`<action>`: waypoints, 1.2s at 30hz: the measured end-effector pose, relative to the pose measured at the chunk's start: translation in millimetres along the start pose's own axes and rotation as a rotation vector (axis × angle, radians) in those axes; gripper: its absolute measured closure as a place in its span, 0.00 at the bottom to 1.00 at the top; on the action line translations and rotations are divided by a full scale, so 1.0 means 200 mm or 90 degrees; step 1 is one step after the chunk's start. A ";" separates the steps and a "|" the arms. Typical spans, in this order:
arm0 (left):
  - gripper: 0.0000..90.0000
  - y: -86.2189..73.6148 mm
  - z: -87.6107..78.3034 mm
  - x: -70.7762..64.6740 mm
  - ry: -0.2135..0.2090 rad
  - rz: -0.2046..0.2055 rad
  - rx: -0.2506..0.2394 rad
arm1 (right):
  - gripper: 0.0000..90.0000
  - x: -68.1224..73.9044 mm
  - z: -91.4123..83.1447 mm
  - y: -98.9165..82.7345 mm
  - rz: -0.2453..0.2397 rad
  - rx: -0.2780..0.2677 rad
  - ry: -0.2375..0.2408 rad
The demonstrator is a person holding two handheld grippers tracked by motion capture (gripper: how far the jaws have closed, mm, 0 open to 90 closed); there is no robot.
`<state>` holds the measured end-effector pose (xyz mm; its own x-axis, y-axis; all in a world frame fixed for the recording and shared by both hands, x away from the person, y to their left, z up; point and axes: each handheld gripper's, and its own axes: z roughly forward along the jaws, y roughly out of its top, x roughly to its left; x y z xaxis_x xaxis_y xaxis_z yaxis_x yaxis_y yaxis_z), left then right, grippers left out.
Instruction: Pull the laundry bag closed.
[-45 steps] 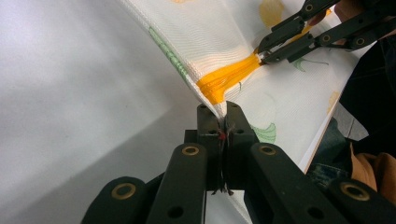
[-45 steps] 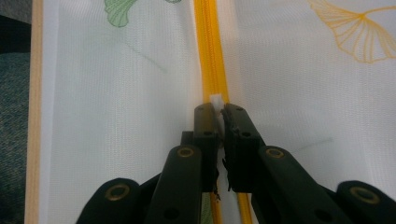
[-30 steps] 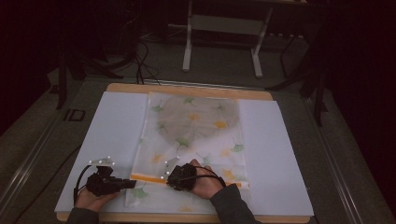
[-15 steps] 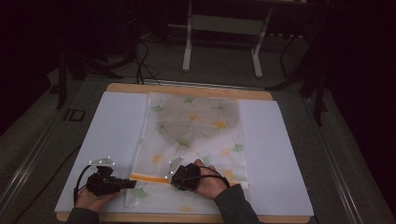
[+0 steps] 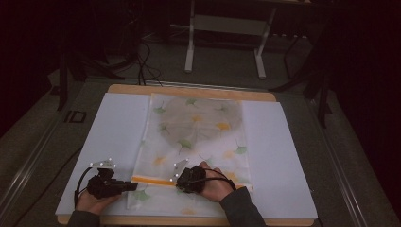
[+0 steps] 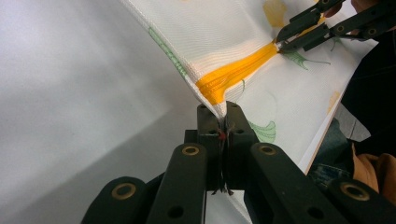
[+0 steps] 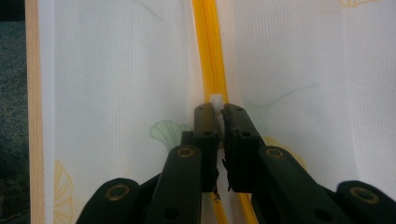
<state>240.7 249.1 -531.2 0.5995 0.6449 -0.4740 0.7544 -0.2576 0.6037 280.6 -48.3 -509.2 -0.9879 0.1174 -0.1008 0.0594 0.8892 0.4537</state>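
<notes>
A person seated at a table works a zip on a flat white mesh bag [image 5: 196,137] printed with green and yellow leaves, one handheld gripper in each hand.

At left, the left gripper [image 5: 126,186] lies low on the white table cover [image 5: 113,127], pointing inward at the bag's left edge. Seen along its own jaws, they are pressed together on the corner of the bag [image 6: 205,56] just where the orange zip [image 6: 236,72] ends, and the fabric rises to them in a small peak. That hold looks meant to anchor the bag, so the zip stays taut while the other hand works along it.

Between the two tools, the zip [image 5: 152,180] runs as a thin orange band across the near part of the bag, which lies spread down the middle of the cover, its far end near the table's wooden edge [image 5: 189,90].

At right, the right gripper [image 5: 179,180] sits on the zip line, the hand [image 5: 215,182] behind it resting on the bag. Its own view shows the jaws nearly closed on a small white tab [image 7: 216,100] on the zip [image 7: 208,51], apparently the pull; a narrow slit remains between them lower down. The likely step is sliding that pull along the band, though whether to open or close the bag cannot be told.

The left gripper's view catches the right gripper [image 6: 280,41] farther off, its tips at the orange band.
</notes>
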 end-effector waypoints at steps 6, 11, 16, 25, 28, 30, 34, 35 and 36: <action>0.98 0.00 0.00 0.00 0.000 0.000 0.000 | 0.94 0.00 -0.01 -0.01 0.004 0.004 0.000; 0.98 0.00 0.00 0.00 0.000 0.000 0.000 | 0.94 0.00 -0.02 -0.02 0.003 0.004 0.000; 0.98 0.00 0.00 0.00 0.001 0.000 0.000 | 0.94 0.00 -0.02 -0.03 0.005 0.010 -0.002; 0.98 0.00 0.00 0.00 0.003 0.001 0.000 | 0.94 -0.01 -0.05 -0.05 0.011 0.009 -0.003; 0.98 0.00 0.00 0.00 0.002 0.001 0.000 | 0.94 -0.01 -0.05 -0.07 0.015 0.010 -0.003; 0.98 0.00 -0.01 0.01 0.002 0.000 0.000 | 0.94 -0.01 -0.05 -0.07 0.018 0.014 -0.004; 0.98 0.00 -0.01 0.01 0.002 0.000 -0.001 | 0.94 -0.01 -0.05 -0.08 0.018 0.015 -0.005; 0.98 0.00 -0.01 0.01 0.002 0.001 0.000 | 0.94 -0.01 -0.05 -0.09 0.018 0.015 -0.005; 0.98 0.00 -0.01 0.01 0.002 0.000 0.000 | 0.94 -0.01 -0.06 -0.09 0.020 0.015 -0.004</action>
<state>240.8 250.7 -531.2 0.5991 0.6475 -0.4710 0.7539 -0.2578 0.6043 280.9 -69.9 -506.9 -0.9847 0.1478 -0.0922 0.0934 0.8949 0.4363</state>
